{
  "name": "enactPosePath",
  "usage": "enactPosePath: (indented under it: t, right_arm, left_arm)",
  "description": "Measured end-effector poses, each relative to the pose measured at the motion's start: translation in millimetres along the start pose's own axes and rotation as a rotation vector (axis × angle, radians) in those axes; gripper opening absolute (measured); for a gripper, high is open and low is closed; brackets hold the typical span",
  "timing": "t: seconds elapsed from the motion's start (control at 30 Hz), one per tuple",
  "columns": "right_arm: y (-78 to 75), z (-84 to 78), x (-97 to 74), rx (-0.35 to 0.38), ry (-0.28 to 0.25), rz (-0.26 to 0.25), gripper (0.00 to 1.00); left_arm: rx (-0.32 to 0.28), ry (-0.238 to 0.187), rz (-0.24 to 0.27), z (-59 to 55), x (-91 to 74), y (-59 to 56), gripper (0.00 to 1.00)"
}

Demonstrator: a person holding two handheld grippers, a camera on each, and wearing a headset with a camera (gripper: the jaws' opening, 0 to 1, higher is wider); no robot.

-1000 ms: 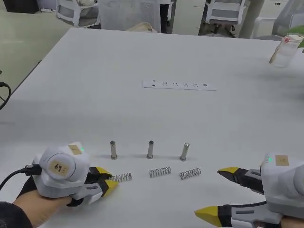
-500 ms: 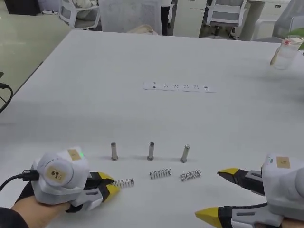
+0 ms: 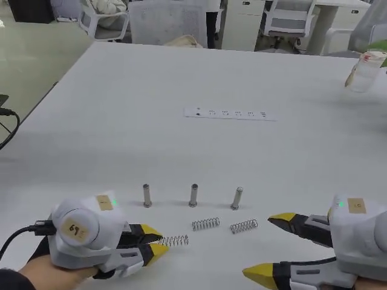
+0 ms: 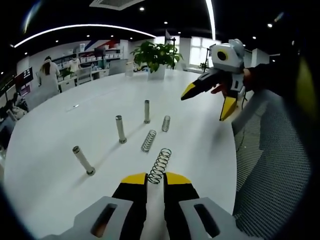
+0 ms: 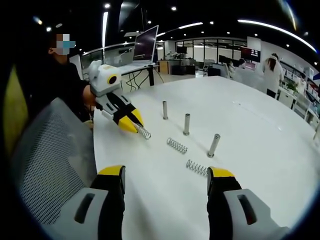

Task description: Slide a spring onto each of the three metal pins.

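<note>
White table (image 3: pixel 121 121) runs from the near edge out to a row of office chairs (image 3: pixel 103 15) on the far floor, well beyond both tongs.

Left tongs (image 3: pixel 162 240) sit low at the near left, gripped in a hand, with their yellow tips pointing right toward the other pair. Their jaws are pressed nearly together and pinch one end of the left spring (image 3: pixel 173 241). Right tongs (image 3: pixel 257 244) sit at the near right with their jaws spread wide and nothing between them, tips pointing left.

A white power strip (image 3: pixel 230 113) lies flat far ahead of both pairs, roughly midway across. A clear cup (image 3: pixel 366 71) stands well beyond the right tongs at the far right edge.

Three metal pins stand upright in a row just beyond the gap between the tongs: the left pin (image 3: pixel 146 195) ahead of the left tongs' tips, the middle pin (image 3: pixel 193 195) between the two pairs, and the right pin (image 3: pixel 237 197) nearer the right tongs. All three are bare.

The left spring sticks out sideways from the left tongs' tips toward the right pair; whether its free end touches the table I cannot tell. A middle spring (image 3: pixel 205 223) lies on the table just in front of the middle pin, and a right spring (image 3: pixel 243 226) lies in front of the right pin, just beside the right tongs' upper tip.
</note>
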State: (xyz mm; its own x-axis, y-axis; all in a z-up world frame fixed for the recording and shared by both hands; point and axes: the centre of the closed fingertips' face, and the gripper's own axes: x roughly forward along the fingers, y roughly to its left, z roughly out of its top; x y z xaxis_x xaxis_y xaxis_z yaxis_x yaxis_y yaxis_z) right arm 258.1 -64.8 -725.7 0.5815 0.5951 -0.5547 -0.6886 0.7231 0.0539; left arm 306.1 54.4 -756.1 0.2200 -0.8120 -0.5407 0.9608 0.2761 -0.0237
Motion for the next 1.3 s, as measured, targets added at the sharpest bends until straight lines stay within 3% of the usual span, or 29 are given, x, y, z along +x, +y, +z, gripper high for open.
enactPosePath:
  t: [0.27, 0.53, 0.97, 1.3]
  right_arm:
    - [7.6, 20.7, 4.7, -0.019, -0.031, 0.043, 0.62]
    - [8.8, 36.6, 17.6, -0.016, -0.040, 0.112, 0.55]
    - [12.0, 44.0, 46.0, 0.093, -0.051, 0.232, 0.41]
    - [18.7, 47.4, 60.3, 0.156, -0.064, 0.282, 0.37]
  left_arm:
    - [0.020, -0.043, -0.014, 17.7, -7.0, -6.4, 0.04]
    - [0.022, -0.056, -0.009, 22.6, -7.5, -2.9, 0.04]
    - [0.020, -0.064, -0.008, 26.5, -2.0, 0.6, 0.04]
    - [0.023, -0.073, -0.012, 31.1, 1.8, -2.5, 0.04]
